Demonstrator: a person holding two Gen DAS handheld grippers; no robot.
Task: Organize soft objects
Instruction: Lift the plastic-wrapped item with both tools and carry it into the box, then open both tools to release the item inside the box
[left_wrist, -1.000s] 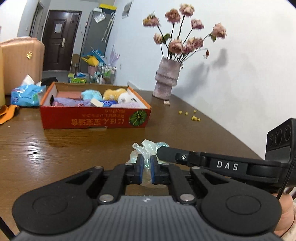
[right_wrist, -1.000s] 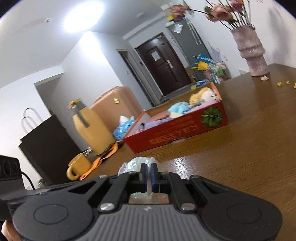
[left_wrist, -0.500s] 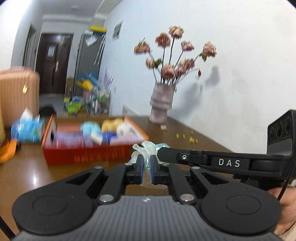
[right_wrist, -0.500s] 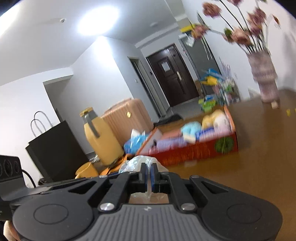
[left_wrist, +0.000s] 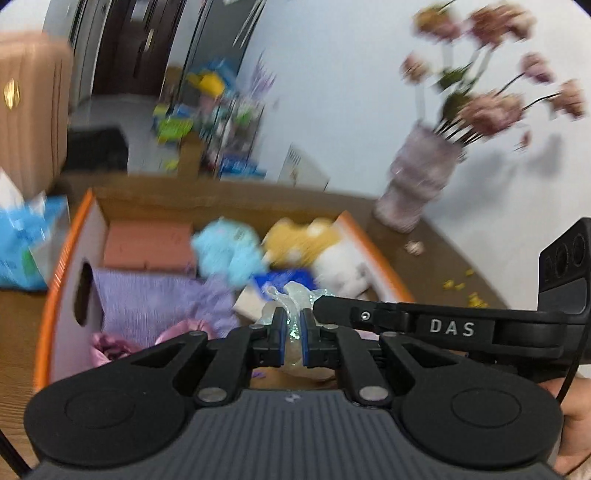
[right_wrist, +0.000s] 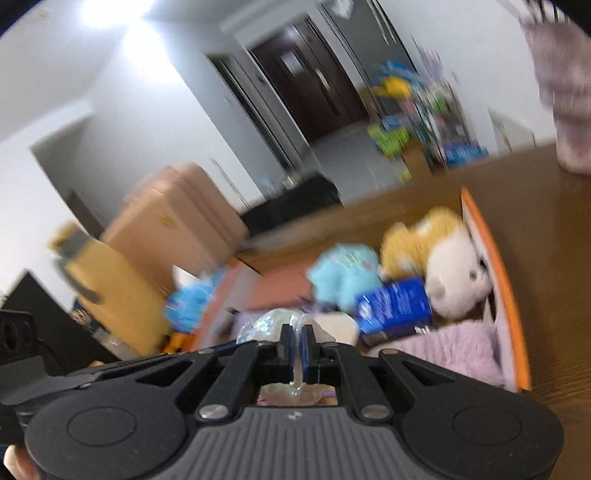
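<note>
Plastic bag (left_wrist: 291, 295) now over box (left_wrist: 55, 258), pinched btwn both grippers' fingers (left_wrist: 277, 332)

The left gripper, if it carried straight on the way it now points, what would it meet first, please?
Beyond the clear plastic bag it already pinches, the left gripper points into the orange box. Likely first contact is the pale packet just ahead, then the blue pack; blur leaves depth uncertain.

White walls (left_wrist: 332, 92); dark door (right_wrist: 310, 96) beyond a grey floor (right_wrist: 343, 140). Ceiling light (right_wrist: 107, 11) on. Brown wooden table (left_wrist: 22, 317) carries a vase (left_wrist: 417, 181) of pink flowers (left_wrist: 487, 110). Tan suitcase (left_wrist: 29, 110) and cluttered shelf (left_wrist: 221, 122) stand behind
</note>
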